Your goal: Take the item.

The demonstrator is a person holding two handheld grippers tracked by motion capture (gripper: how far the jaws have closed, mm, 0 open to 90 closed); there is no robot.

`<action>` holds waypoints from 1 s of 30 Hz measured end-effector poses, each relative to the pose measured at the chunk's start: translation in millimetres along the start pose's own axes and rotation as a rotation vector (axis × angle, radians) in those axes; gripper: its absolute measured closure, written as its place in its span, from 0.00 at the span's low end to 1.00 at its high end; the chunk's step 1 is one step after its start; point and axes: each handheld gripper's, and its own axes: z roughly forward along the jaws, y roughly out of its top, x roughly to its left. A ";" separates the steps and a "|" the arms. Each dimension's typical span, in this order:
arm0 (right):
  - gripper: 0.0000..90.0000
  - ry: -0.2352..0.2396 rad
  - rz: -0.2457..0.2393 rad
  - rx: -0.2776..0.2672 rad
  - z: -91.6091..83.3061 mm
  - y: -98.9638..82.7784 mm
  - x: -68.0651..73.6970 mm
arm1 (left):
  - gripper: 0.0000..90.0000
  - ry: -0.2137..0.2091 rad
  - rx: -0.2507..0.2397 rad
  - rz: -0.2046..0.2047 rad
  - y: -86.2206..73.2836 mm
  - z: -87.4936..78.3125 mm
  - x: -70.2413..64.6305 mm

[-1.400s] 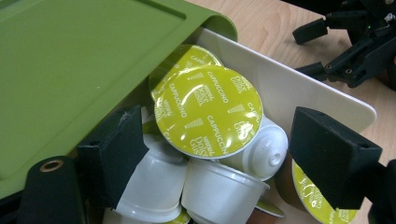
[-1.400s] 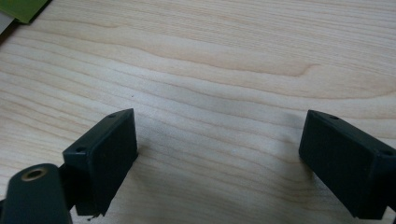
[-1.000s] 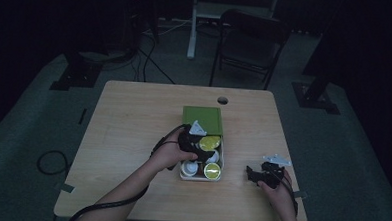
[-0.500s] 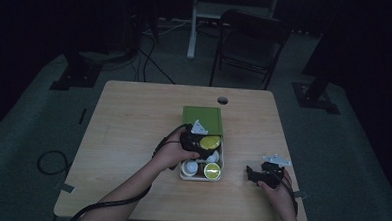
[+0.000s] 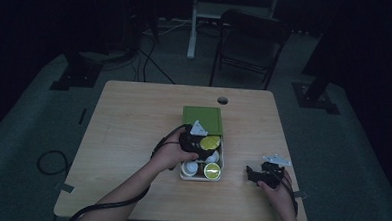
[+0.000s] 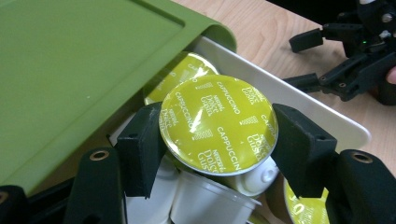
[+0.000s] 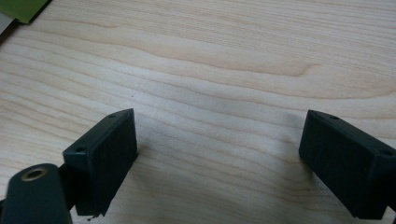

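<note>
We have the left gripper point(image 6: 217, 154) clenched on a yellow-lidded cappuccino capsule point(image 6: 218, 122), its jaws having just closed round the rim, with the capsule inside the white tray point(image 6: 327, 122) near the table's point(image 5: 133, 123) near edge; lifting it out is not yet done. The green lid point(image 6: 84, 60) overhangs one side, so up is our clear way. Our right gripper point(image 7: 219, 158) waits, jaws released, over bare table near the right-hand near corner

Dim room, grey floor point(image 5: 28, 128), dark chair point(image 5: 249, 43) behind wooden table point(image 5: 133, 123).
</note>
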 end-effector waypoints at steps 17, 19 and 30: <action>0.12 0.000 -0.001 0.001 -0.1 0.0 0.0 | 0.43 -0.025 -0.023 0.039 -1.6 -26.7 -12.2; 0.12 0.000 -0.001 0.001 0.0 0.0 0.0 | 0.43 -0.023 -0.028 0.043 -1.9 -31.2 -13.2; 0.12 0.000 0.001 0.002 -0.1 0.0 0.1 | 0.43 -0.006 -0.068 0.051 -3.8 -54.2 -18.6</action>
